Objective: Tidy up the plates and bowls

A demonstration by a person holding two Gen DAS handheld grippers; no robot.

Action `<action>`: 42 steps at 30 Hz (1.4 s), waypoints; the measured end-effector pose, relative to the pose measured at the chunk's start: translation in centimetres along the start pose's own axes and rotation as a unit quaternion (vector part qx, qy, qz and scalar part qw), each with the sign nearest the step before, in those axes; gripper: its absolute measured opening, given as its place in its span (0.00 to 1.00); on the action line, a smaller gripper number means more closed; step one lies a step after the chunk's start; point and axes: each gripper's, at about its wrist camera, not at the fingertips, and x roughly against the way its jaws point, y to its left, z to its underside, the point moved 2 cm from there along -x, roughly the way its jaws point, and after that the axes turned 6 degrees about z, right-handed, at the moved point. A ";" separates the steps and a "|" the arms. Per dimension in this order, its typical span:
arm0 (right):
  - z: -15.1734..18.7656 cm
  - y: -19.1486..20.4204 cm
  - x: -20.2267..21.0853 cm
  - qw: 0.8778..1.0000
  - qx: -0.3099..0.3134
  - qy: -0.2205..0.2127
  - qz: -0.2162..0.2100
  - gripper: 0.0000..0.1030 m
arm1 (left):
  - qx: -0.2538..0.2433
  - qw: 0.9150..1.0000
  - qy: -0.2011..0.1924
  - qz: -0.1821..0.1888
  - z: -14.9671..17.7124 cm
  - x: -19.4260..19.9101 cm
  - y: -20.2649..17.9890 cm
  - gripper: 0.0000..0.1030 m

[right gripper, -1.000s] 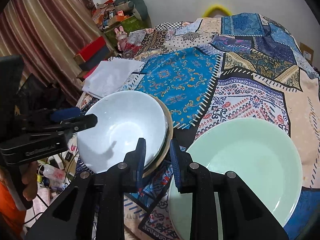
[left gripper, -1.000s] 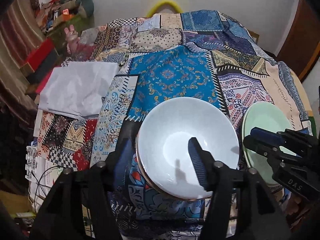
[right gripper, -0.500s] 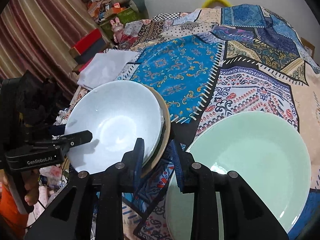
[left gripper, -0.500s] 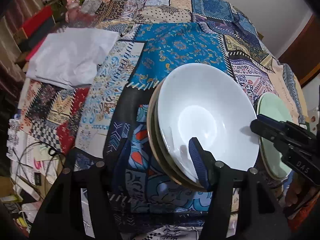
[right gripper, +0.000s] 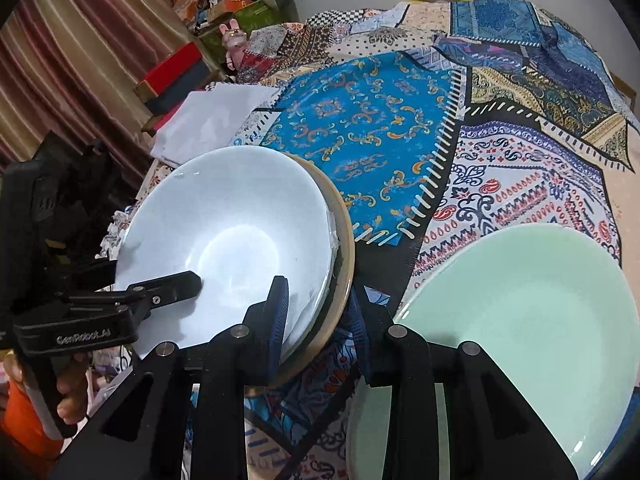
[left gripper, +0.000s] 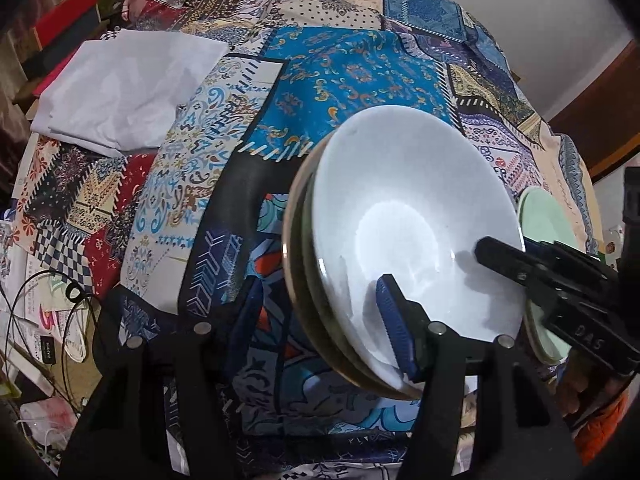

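white bowl (left gripper: 408, 216) on stack, green plate (right gripper: 520, 320) beside

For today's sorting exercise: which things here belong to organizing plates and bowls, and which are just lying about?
Job: white bowl on top of a stack; tan-rimmed dish under it; green plate; left gripper; right gripper.

Lying about: white cloth; pink bunny; red box; cables.

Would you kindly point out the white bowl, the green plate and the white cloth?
white bowl (right gripper: 236, 240), right wrist view, inner base.
green plate (right gripper: 520, 320), right wrist view, centre.
white cloth (left gripper: 124, 88), left wrist view, middle.
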 end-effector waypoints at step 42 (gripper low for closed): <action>-0.4 -2.8 7.5 0.994 -0.037 -0.094 0.030 0.27 | -0.059 0.996 -0.064 -0.002 -2.3 4.2 -9.4 0.43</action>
